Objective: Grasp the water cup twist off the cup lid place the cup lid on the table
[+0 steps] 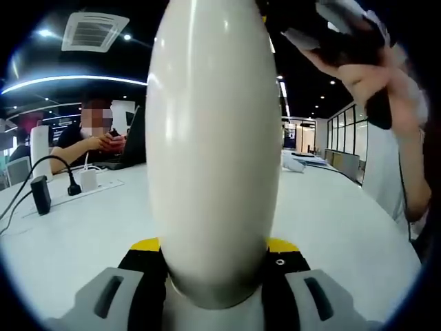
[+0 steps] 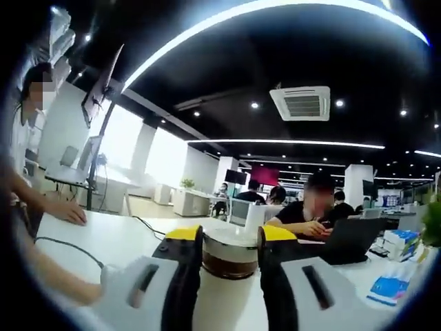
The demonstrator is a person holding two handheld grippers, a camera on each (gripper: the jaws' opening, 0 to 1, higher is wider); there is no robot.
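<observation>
In the left gripper view, going from left to right, we see a black power adapter with its cable lying on the white table, and behind it a seated person in a dark shirt with a dark laptop. In the centre stands the tall, smooth white water cup, upright, rising from between the jaws to the top of the view. The left gripper, grey with yellow-tipped black jaws, is closed on the base of the cup, one jaw pressing each side. At upper right, a person's hand holds a dark object whose shape we cannot make out.

In the right gripper view, a person in a white top stands at far left, with a hand resting on the white table. In the centre, the right gripper clamps a round cup lid, silver on top with a dark brown band, held between its two yellow-tipped jaws above the table. Behind it sits the person in the dark shirt at the dark laptop. At far right lie blue and white packets.
</observation>
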